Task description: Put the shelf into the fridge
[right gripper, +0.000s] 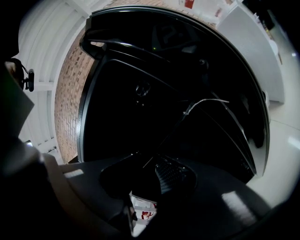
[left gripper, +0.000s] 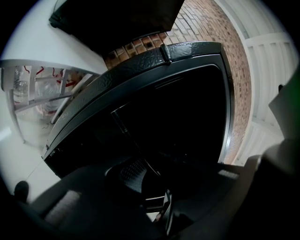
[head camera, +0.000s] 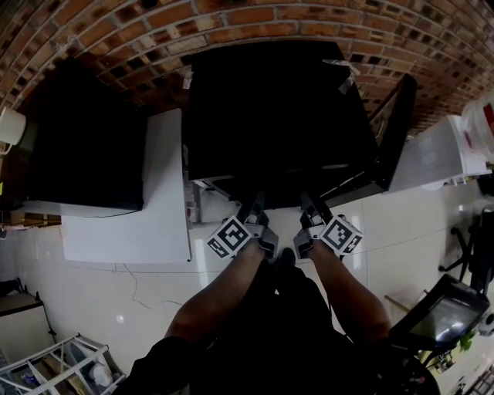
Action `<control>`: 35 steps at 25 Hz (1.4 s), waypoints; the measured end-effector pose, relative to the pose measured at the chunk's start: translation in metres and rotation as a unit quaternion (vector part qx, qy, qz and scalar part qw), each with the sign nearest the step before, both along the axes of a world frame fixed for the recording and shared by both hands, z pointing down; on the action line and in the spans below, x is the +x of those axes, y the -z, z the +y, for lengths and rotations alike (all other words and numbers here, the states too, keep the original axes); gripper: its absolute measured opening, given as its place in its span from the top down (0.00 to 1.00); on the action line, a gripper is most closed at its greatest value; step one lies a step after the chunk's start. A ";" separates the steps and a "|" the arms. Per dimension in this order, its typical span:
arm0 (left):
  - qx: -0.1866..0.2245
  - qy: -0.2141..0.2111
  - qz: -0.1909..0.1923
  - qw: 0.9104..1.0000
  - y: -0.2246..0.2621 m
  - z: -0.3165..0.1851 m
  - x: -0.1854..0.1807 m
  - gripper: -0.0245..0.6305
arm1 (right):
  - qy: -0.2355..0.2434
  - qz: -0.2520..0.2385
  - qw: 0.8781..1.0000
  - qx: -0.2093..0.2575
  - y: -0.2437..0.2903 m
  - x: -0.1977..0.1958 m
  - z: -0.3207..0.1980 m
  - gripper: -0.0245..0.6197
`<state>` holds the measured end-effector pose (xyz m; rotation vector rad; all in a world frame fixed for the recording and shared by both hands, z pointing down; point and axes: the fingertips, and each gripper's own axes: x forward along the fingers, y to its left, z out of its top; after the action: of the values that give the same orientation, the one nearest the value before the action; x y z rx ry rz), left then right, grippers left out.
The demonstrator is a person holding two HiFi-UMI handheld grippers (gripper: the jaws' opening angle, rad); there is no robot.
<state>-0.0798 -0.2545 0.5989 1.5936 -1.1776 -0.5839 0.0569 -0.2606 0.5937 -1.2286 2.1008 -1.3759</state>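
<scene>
In the head view, the black fridge [head camera: 278, 108] stands open before you against the brick wall [head camera: 231, 19], with its door [head camera: 394, 127] swung to the right. A white panel [head camera: 154, 193] lies on the floor just left of it. Your left gripper [head camera: 253, 202] and right gripper [head camera: 309, 202] reach side by side into the low front of the fridge.

In the left gripper view, the dark fridge opening fills the picture, and a white rack [left gripper: 42, 93] stands at the left. The ribbed pad [left gripper: 133, 172] sits close to the other jaw, closed on a thin bar of the shelf [left gripper: 129, 133], which runs into the fridge.

In the right gripper view, the pad [right gripper: 171, 174] is also nearly together with its partner, pinching the shelf's wire [right gripper: 206, 101] inside the dark cavity.
</scene>
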 end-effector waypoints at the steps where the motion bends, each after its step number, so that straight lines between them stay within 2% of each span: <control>1: -0.002 0.002 0.004 1.000 0.000 0.001 0.001 0.85 | 0.000 0.002 1.000 0.000 0.000 0.001 -0.002 0.82; 4: -0.004 0.004 0.008 1.000 0.000 -0.002 0.002 0.86 | -0.002 -0.002 1.000 -0.002 0.000 0.000 -0.007 0.82; 8: -0.006 0.005 -0.011 1.000 0.000 -0.013 -0.003 0.85 | -0.007 0.009 1.000 -0.004 0.000 -0.002 -0.017 0.82; 14: -0.028 0.007 -0.065 0.997 -0.002 -0.021 -0.005 0.81 | -0.005 0.019 1.000 -0.005 -0.001 -0.004 -0.027 0.81; 17: -0.053 0.017 -0.057 0.997 -0.001 -0.019 -0.004 0.81 | -0.009 0.021 1.000 -0.010 -0.002 -0.003 -0.030 0.81; 20: -0.058 0.013 -0.061 0.996 0.000 -0.020 0.000 0.83 | -0.009 0.026 0.999 -0.019 -0.002 -0.003 -0.038 0.81; 24: -0.058 -0.008 -0.079 0.995 -0.003 -0.019 0.005 0.93 | -0.011 0.024 0.999 -0.020 -0.003 -0.006 -0.047 0.81; 35: -0.024 -0.029 -0.061 0.997 0.002 -0.025 0.009 0.91 | -0.013 0.024 0.999 -0.020 -0.003 -0.008 -0.061 0.80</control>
<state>-0.0712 -0.2792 0.5965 1.6352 -1.2231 -0.4225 0.0484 -0.3217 0.5968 -1.3136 2.0902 -1.3970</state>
